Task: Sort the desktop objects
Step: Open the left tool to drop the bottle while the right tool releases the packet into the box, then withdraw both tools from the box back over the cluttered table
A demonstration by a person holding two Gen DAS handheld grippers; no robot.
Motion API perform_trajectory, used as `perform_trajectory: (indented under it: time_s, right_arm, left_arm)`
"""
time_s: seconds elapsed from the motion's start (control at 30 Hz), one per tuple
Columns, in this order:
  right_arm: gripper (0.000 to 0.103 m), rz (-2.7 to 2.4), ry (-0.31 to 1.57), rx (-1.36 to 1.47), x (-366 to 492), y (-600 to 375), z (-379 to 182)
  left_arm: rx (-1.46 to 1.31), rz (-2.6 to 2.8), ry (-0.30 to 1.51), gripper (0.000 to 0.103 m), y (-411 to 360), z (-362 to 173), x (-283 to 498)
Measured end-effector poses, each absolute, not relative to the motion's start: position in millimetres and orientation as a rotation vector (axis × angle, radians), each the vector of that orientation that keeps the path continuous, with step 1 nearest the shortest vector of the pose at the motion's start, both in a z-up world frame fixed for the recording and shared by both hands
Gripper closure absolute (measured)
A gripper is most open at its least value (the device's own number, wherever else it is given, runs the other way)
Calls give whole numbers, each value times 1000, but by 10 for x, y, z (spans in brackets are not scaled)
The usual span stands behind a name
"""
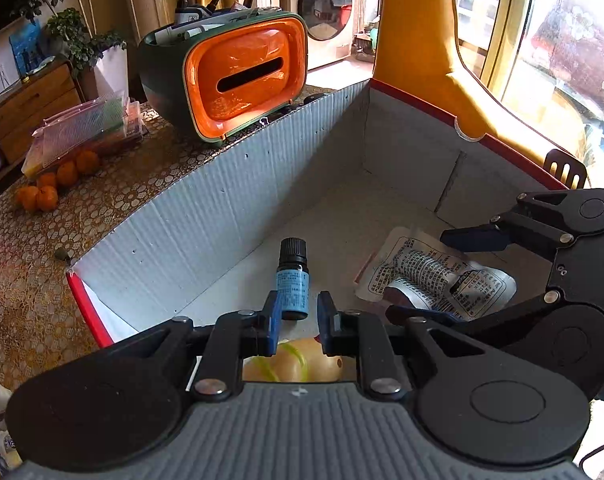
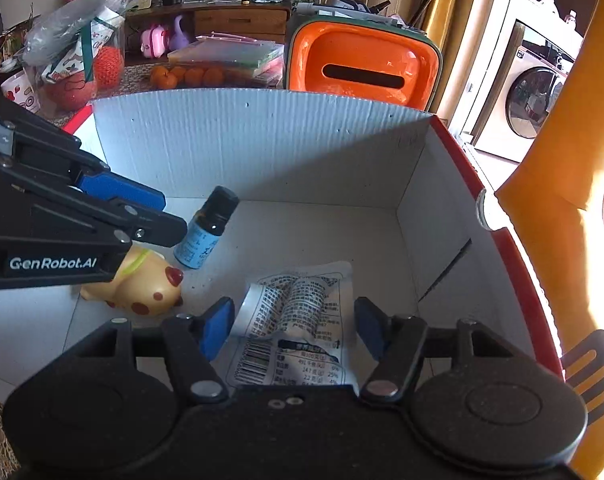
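A white corrugated box (image 1: 206, 232) (image 2: 262, 140) with red outer sides stands on the table, and both grippers reach into it. My left gripper (image 1: 298, 308) (image 2: 174, 216) is shut on the base of a small dark bottle (image 1: 292, 280) (image 2: 206, 228) with a blue label, its cap pointing away. My right gripper (image 2: 294, 320) (image 1: 415, 274) is shut on a crumpled white printed packet (image 2: 298, 308) (image 1: 433, 268), just above the box floor. A cream toy animal (image 2: 142, 284) (image 1: 298, 364) with red spots lies on the floor under the left gripper.
Behind the box stands an orange and green tissue holder (image 1: 238, 76) (image 2: 361, 64) with pens on top. Oranges (image 1: 50, 188) and plastic folders (image 1: 90, 128) lie on the patterned tablecloth (image 1: 30, 300). A yellow chair back (image 1: 421, 40) rises at the box's right side.
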State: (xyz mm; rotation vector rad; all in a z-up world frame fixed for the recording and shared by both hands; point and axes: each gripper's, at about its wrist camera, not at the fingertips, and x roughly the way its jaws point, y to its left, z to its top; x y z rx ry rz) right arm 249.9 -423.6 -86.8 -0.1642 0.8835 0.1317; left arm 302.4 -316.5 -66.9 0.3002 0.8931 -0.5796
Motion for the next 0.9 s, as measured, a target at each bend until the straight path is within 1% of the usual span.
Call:
perform_trajectory:
  time_s: [0.17, 0.33, 0.67, 0.73, 0.77, 0.8, 0.83, 0.87, 0.9]
  right_arm:
    - [37, 145, 887, -140, 2486, -4238, -816]
    - [28, 153, 867, -165, 2405, -4196, -750]
    - [20, 155, 820, -132, 2208, -4202, -563]
    - [19, 164, 808, -117, 2174, -4204, -532]
    - [18, 169, 802, -110, 2156, -4201, -517]
    - [16, 172, 797, -105, 2144, -4199, -506]
    - [15, 172, 788, -99, 2118, -4192, -493]
    - [15, 174, 782, -92, 2102, -4190, -482]
    - [15, 178, 778, -83, 2088, -4188, -470]
  left_arm:
    - [280, -572, 886, 85, -3120, -650, 2984]
    - [270, -573, 856, 85, -3054, -559, 2906]
    - [233, -561, 812, 84, -2867, -373, 2719]
    - [235, -558, 797, 76, -2841, -344, 2679]
    - [234, -560, 792, 68, -2826, -330, 2657]
    - [232, -563, 788, 56, -2812, -316, 2640]
    - [229, -565, 783, 51, -2798, -303, 2623]
    - [229, -566, 773, 47, -2778, -287, 2595]
    - [232, -564, 768, 47, -2768, -275, 2578]
